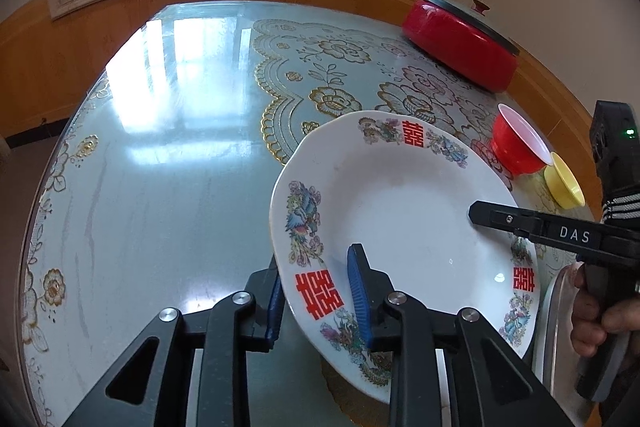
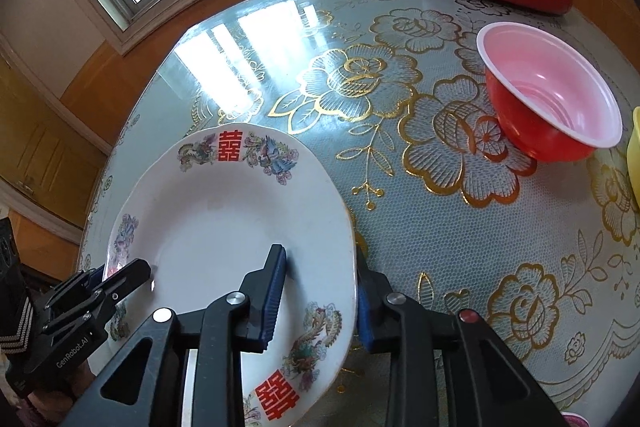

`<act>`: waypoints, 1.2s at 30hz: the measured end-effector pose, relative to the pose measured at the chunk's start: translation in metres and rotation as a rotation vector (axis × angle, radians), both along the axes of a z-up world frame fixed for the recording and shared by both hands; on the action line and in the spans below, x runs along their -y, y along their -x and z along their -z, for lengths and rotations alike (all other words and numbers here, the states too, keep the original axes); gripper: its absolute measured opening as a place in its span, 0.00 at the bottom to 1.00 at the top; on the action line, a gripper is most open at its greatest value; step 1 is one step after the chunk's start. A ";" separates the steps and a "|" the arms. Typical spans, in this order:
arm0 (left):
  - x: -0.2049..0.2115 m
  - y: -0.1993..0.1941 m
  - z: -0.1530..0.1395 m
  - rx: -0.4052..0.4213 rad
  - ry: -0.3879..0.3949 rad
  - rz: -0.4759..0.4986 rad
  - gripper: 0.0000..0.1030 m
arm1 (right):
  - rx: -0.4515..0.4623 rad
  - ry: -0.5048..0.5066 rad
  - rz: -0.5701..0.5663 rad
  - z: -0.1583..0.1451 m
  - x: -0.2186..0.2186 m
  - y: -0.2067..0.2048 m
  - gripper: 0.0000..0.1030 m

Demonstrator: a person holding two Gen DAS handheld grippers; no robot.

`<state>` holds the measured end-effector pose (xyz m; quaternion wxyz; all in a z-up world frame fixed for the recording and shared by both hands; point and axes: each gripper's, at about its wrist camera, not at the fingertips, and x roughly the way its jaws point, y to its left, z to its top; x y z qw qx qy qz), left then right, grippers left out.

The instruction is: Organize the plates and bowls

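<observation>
Plate: white, round, with red double-happiness marks and bird-and-flower prints on the rim; held between both grippers above the table.
Plate tilt: face up but slanted; the edge at the left gripper rides higher, the far edge dips toward the table. Being round, it shows no long axis.
Left gripper: jaws nearly closed on the plate's near rim, one blue pad on top of the rim, the other beneath it.
Right gripper: jaws likewise narrowed onto the opposite rim, one pad on the plate's upper face, the other under the edge.
Red bowl: upright on the table, mouth up, ahead and to the right of the right gripper, well apart from the plate.
Yellow bowl: upright, just beside the red bowl, on its nearer side.
Red pot: lidded, at the far table edge beyond the bowls.
Hand: wrapped around the right gripper's handle, seen from the left wrist camera.
</observation>
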<state>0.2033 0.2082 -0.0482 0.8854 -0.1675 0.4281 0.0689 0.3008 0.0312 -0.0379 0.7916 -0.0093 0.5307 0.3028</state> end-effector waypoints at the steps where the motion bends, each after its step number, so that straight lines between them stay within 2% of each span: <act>1: 0.000 0.002 0.001 0.000 0.015 0.002 0.28 | -0.009 -0.014 0.000 0.000 0.001 -0.001 0.32; 3: 0.001 0.004 0.001 0.002 0.018 -0.009 0.28 | -0.011 -0.017 -0.010 0.000 0.002 0.001 0.33; 6: 0.004 0.006 0.002 0.004 -0.002 -0.021 0.29 | 0.004 -0.014 -0.045 -0.001 -0.001 0.008 0.41; 8: 0.004 0.005 0.002 0.004 -0.003 -0.031 0.29 | 0.030 0.002 -0.057 -0.002 -0.004 0.013 0.42; 13: 0.005 0.012 0.000 0.009 -0.012 -0.044 0.29 | 0.033 0.004 -0.047 -0.002 -0.001 0.019 0.32; 25: 0.004 0.023 0.001 0.001 0.025 -0.067 0.28 | -0.026 -0.028 -0.052 -0.003 0.005 0.017 0.33; 33: 0.007 0.026 0.002 0.009 0.009 -0.078 0.28 | 0.064 0.044 -0.100 -0.005 -0.004 0.034 0.32; 36: 0.005 0.030 0.000 0.019 0.003 -0.087 0.28 | 0.032 -0.002 -0.100 -0.004 0.001 0.035 0.29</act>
